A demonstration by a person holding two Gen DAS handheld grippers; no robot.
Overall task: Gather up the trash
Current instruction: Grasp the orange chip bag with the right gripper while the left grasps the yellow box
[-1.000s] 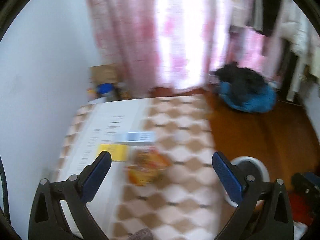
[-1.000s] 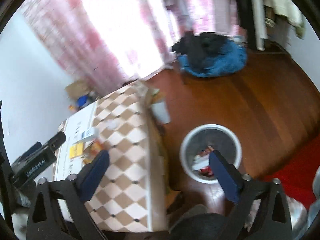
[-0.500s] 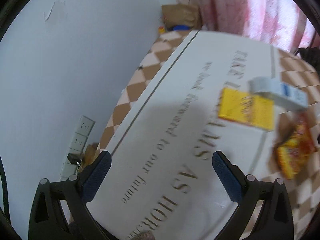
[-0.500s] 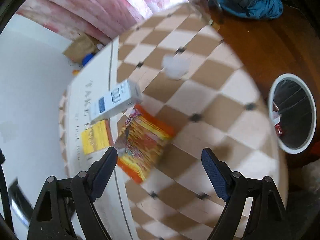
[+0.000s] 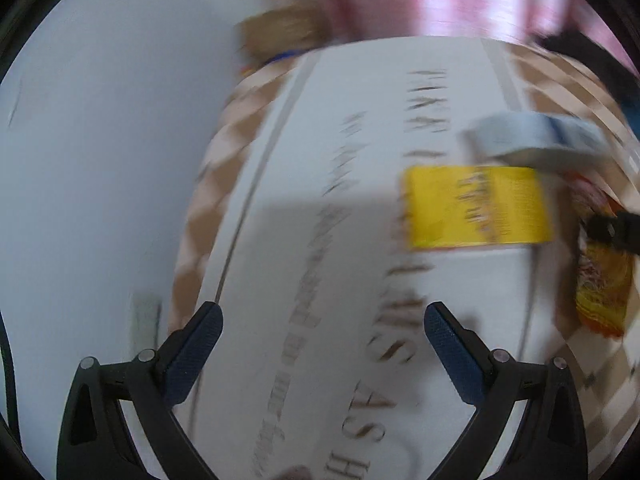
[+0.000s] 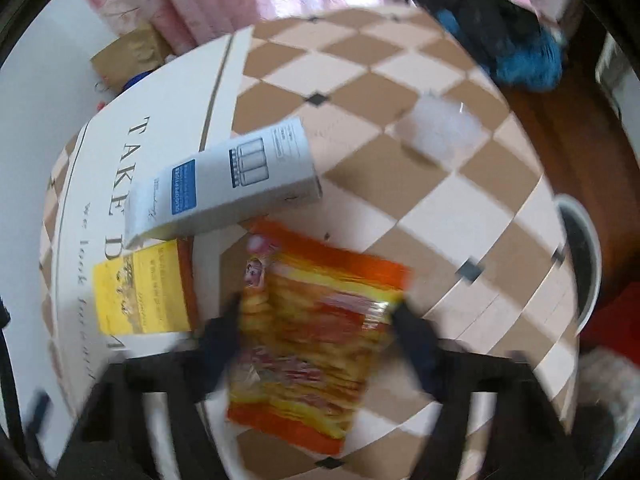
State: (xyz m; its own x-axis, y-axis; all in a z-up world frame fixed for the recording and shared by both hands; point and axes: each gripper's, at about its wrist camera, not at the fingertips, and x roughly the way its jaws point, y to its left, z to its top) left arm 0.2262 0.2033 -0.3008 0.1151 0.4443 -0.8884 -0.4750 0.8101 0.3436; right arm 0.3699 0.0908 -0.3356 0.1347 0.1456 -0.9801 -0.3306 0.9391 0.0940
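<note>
Now: right gripper (image 6: 316,320) has dropped over the orange snack bag (image 6: 312,340), jaws open astride it, pickup imminent; left gripper (image 5: 322,336) open, empty above the table (image 5: 320,200).

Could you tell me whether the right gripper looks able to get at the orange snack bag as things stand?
Probably yes: the right gripper is open, its fingers straddling the orange snack bag, with nothing lying on top.
</note>
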